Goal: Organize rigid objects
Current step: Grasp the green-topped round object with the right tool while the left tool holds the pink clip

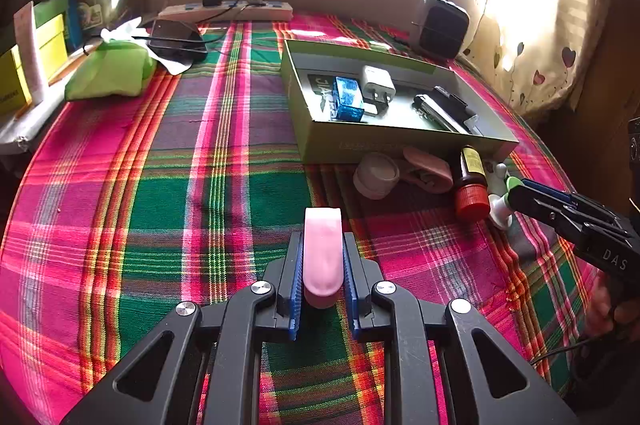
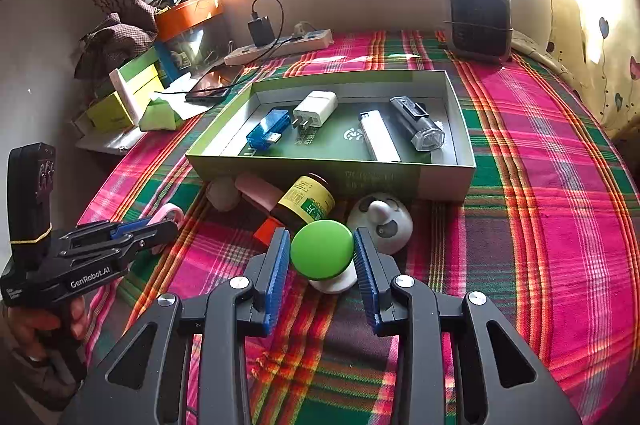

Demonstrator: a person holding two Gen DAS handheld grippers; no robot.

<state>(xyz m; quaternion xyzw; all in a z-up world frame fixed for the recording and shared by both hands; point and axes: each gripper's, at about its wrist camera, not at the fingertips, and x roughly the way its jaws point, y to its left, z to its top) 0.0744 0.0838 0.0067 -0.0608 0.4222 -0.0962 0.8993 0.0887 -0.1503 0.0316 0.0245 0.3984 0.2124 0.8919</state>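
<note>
Four items fill box point(image 2: 464, 129); bottle point(image 2: 308, 203), perhaps jar point(image 1: 376, 175), beside it.

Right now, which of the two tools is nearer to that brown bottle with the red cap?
The right tool. It sits just in front of the brown bottle, around a green-topped knob. The left tool, holding a pink object, is farther off to the bottle's left.

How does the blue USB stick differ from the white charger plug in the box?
The blue USB stick is translucent blue and slim; the white charger plug is opaque white and blockier. The stick ends in a metal USB connector, the plug in two flat prongs. Both lie flat, side by side, in the green box.
</note>
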